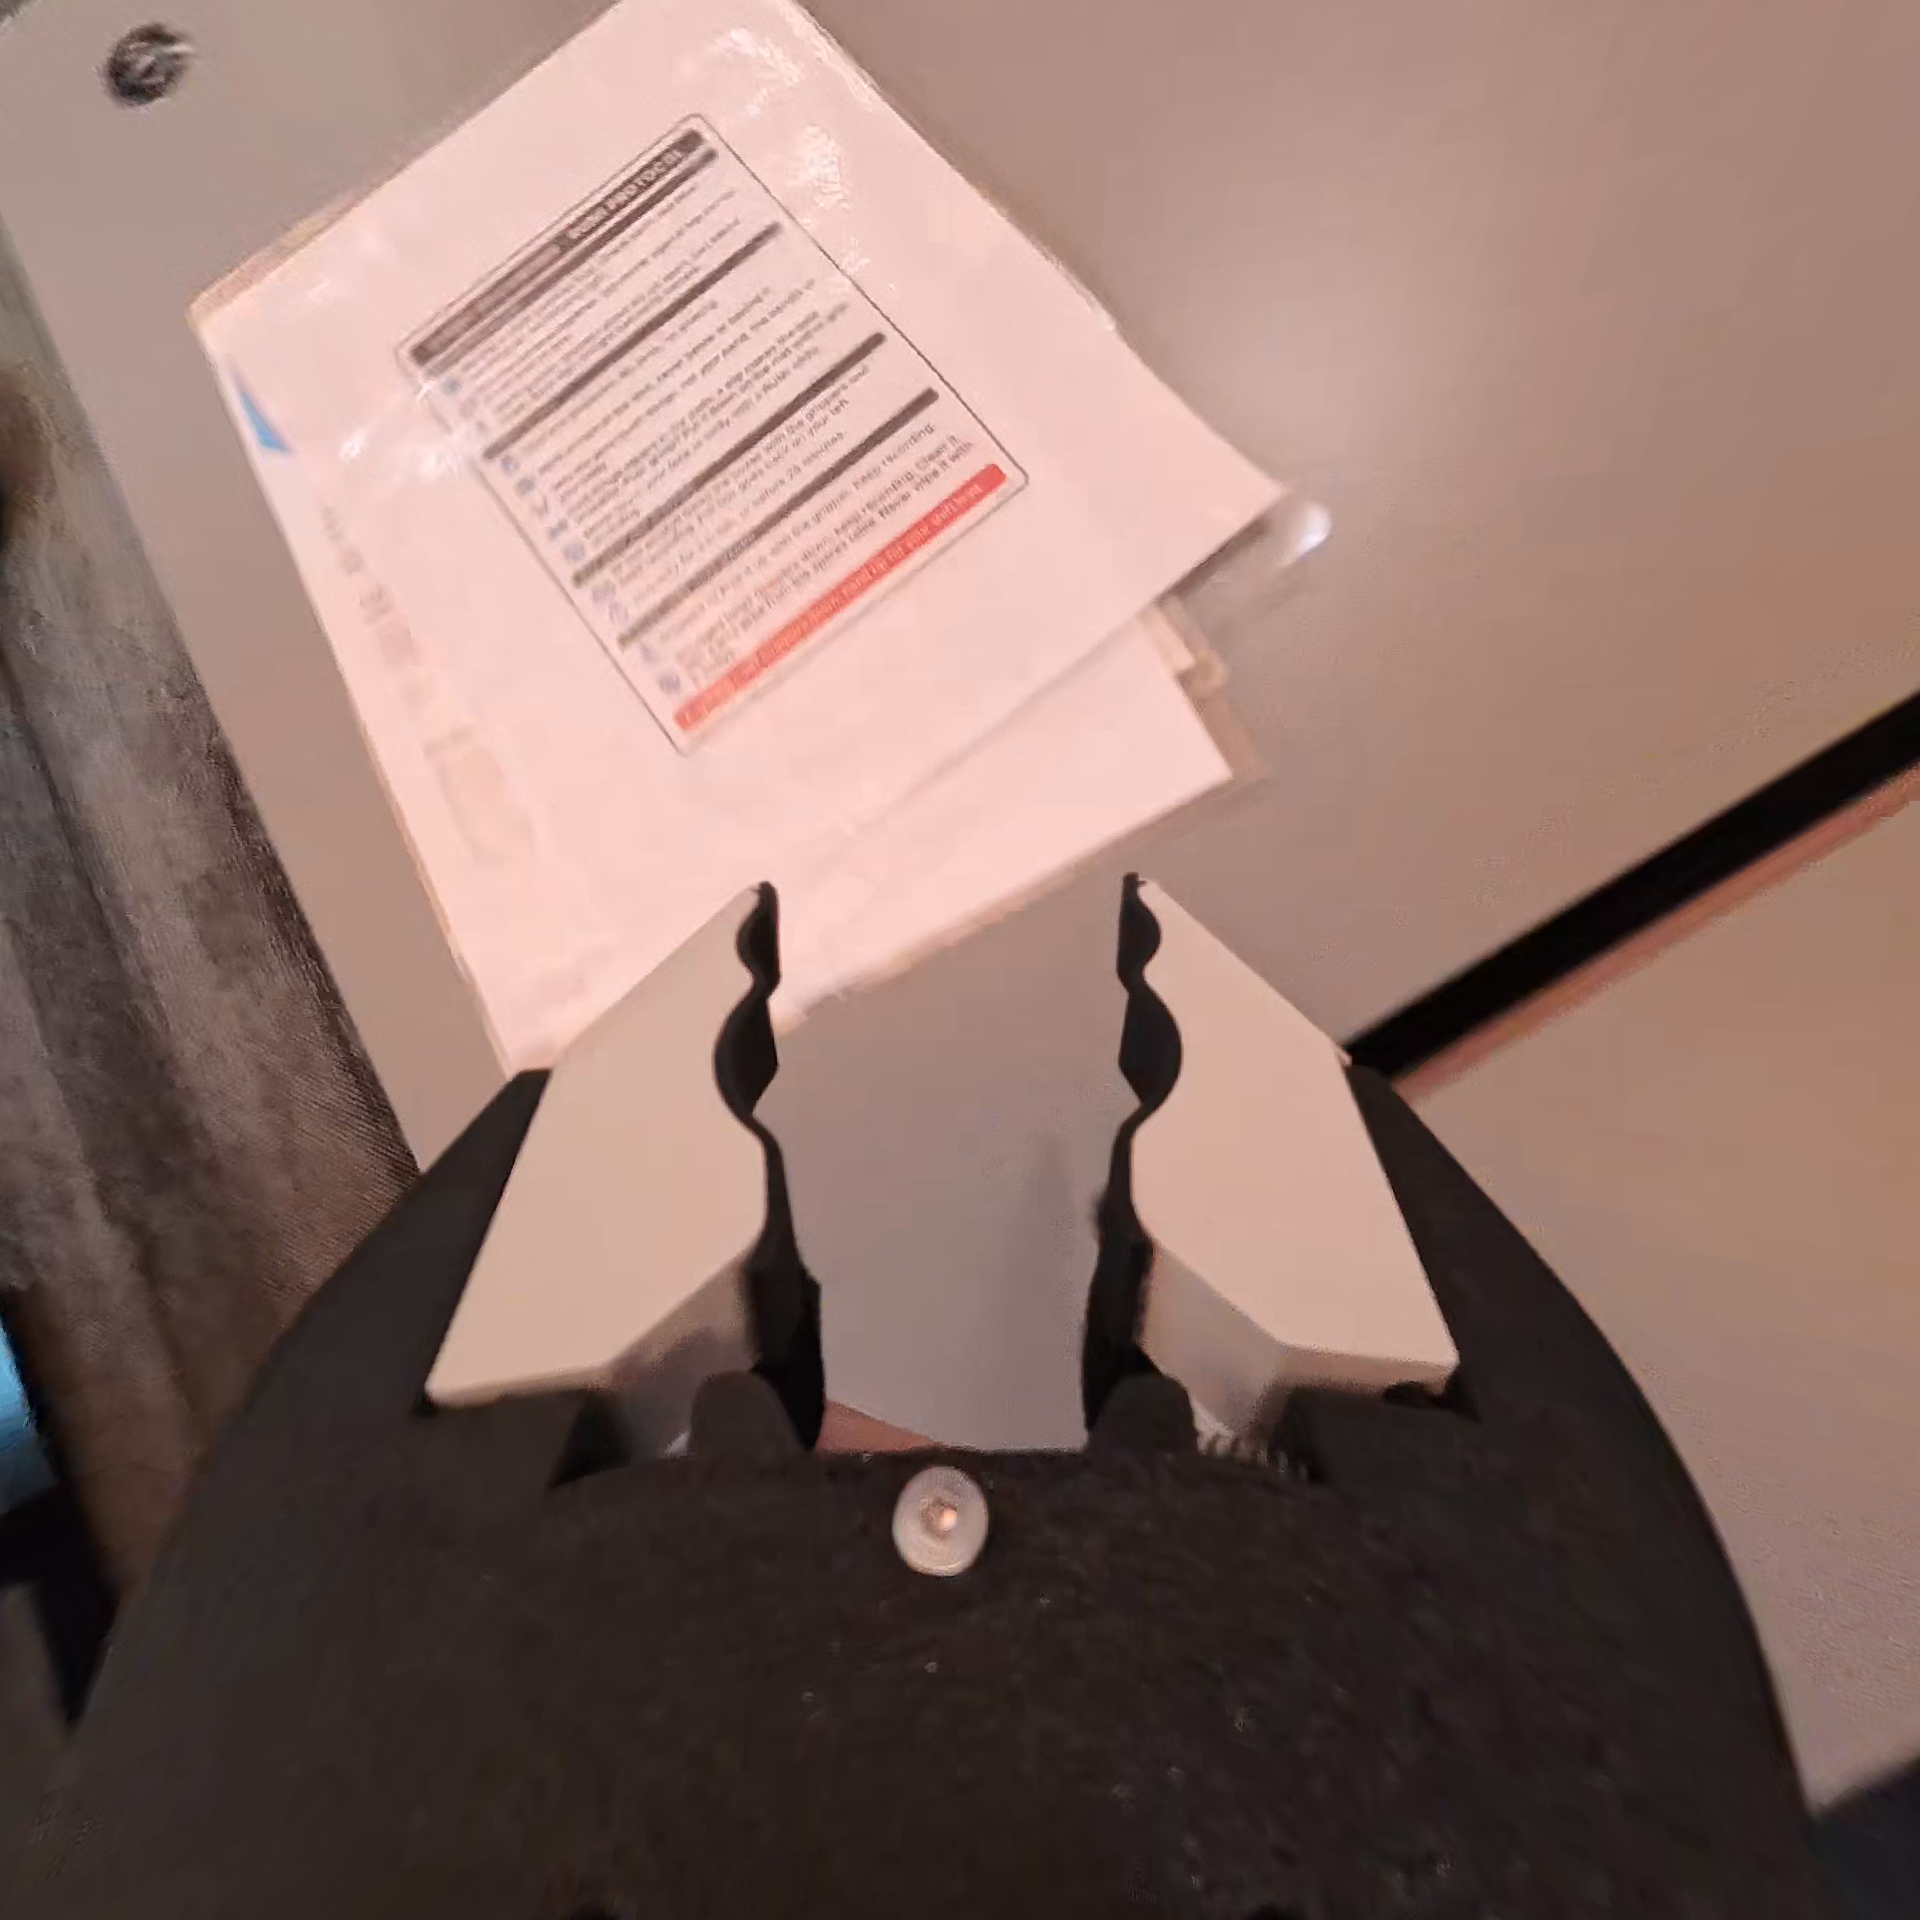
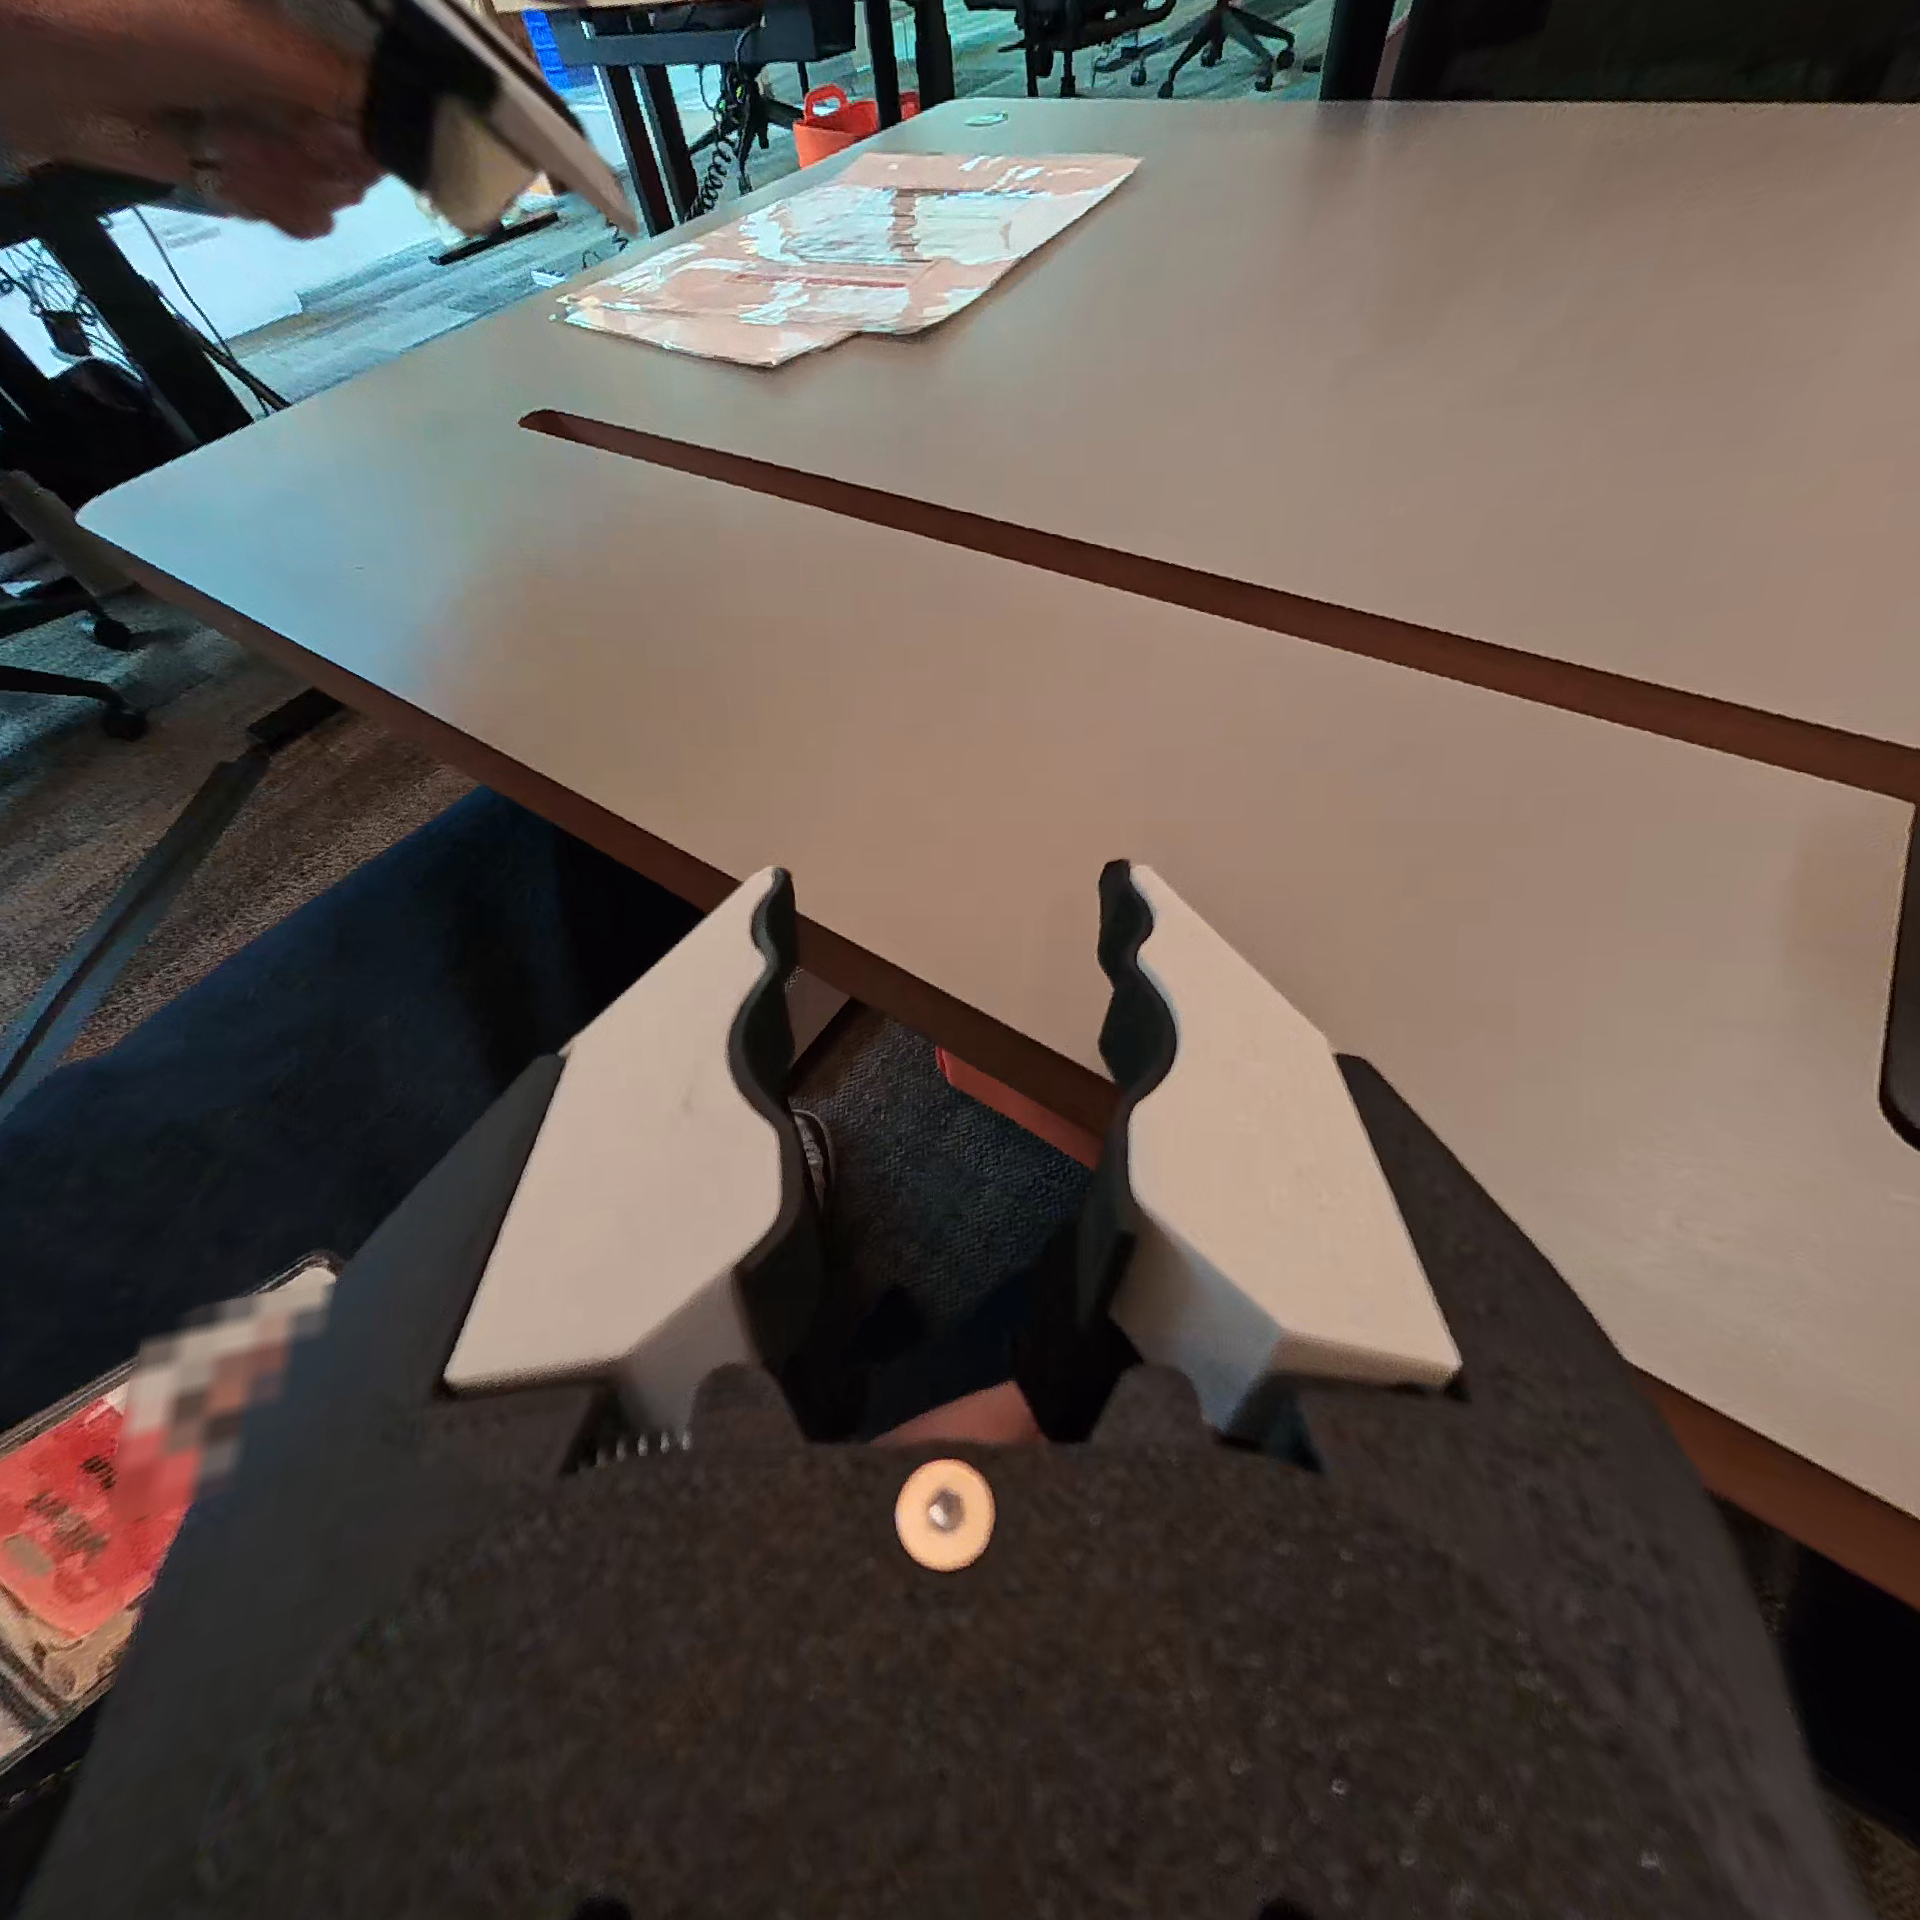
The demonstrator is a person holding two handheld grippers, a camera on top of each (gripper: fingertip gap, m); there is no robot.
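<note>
Two printed sheets point(image 1: 727, 447), each in a clear plastic sleeve, lie overlapped on the pale grey table point(image 1: 1507, 364), the upper one carrying a bordered block of print with a red bar along one edge. The lower sheet pokes out at the near corner, and the sleeve's clear edge point(image 1: 1299, 530) shows just past the paper. The left gripper point(image 1: 945, 894) hangs above the near edge of these sheets, its jaws set well apart with nothing between them; whether its fingers touch the paper cannot be told. The print is blurred.

A dark slot point(image 1: 1621, 894) runs across the tabletop to the right of the gripper. A small dark round fitting point(image 1: 148, 64) sits in the far corner of the table, smeared by motion.

The right gripper point(image 2: 945, 883) is held off the near edge of the table, over carpet point(image 2: 935, 1164), its jaws equally wide and empty. A dark trouser leg point(image 2: 260, 1091) fills the lower left, and a shoe point(image 2: 816, 1148) shows partly behind one finger. At far left the other gripper and the hand point(image 2: 197, 114) holding it are blurred and cut off by the frame. A red-and-white printed item point(image 2: 62, 1538) at bottom left is mostly hidden.
</note>
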